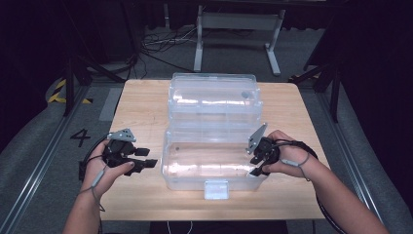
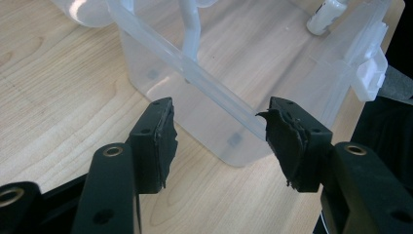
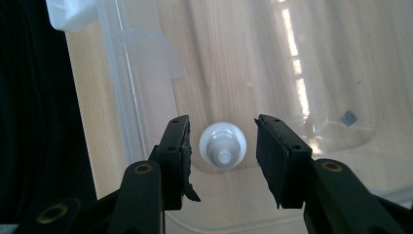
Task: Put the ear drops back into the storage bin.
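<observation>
Clear box [image 1: 213,161], lid open, mid-table [image 1: 141,102]. White bottle [image 3: 222,145] inside, at box's right end. Right gripper [image 1: 257,160] at that end, jaws wide, bracketing bottle w/o contact; prob. lining up a grab. Left gripper [image 1: 141,158] beside box's left wall, jaws wide, empty, prob. on standby.

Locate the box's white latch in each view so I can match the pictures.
High view: the latch is at bottom centre, on the near wall of the box.
Left gripper view: the latch is at the right edge, on the box's far end.
Right gripper view: the latch is in the top left corner.
Shared landmark: the clear box itself, open on the wooden table.
</observation>
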